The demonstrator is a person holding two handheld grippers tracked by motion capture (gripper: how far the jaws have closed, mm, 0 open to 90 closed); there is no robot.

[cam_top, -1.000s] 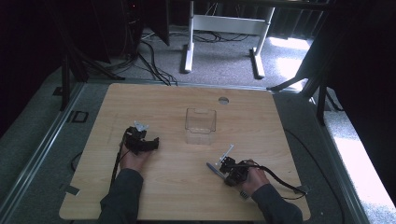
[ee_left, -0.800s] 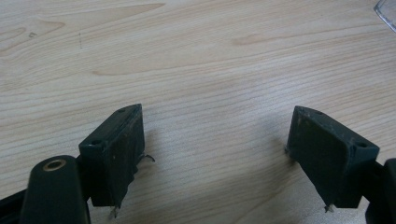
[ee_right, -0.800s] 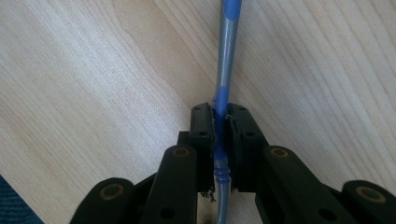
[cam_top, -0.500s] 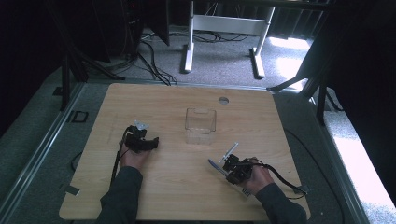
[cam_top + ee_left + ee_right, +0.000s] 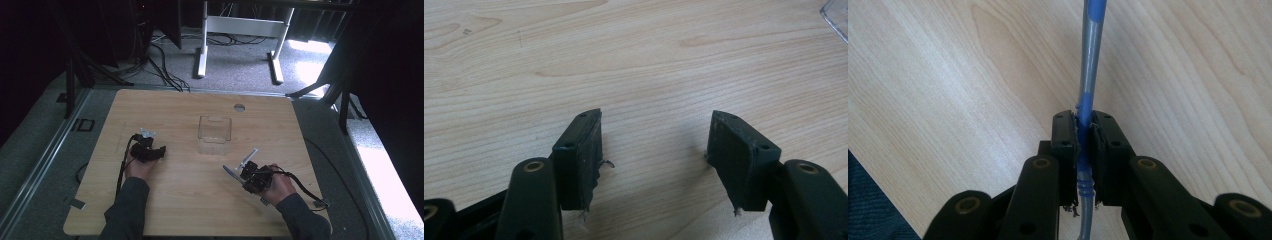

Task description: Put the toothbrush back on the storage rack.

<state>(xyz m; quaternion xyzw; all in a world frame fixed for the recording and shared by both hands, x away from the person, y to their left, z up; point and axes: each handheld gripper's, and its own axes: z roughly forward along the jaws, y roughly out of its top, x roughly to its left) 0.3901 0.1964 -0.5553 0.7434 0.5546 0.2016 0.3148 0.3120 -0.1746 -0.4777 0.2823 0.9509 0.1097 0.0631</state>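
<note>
Grey carpet (image 5: 40,150), white desk frame (image 5: 240,30) — sunlit

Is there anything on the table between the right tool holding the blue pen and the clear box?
No. In the high view, only bare wood separates the right tool, shut on the blue pen, from the clear box.

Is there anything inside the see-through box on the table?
The clear box looks empty; through its walls only the wooden table shows. Its glare could hide something tiny.

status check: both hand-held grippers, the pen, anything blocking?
Right hand-held gripper shut on pen. Left hand-held gripper open, jaws just been closing, nothing between. Clear box beyond, path free.
</note>
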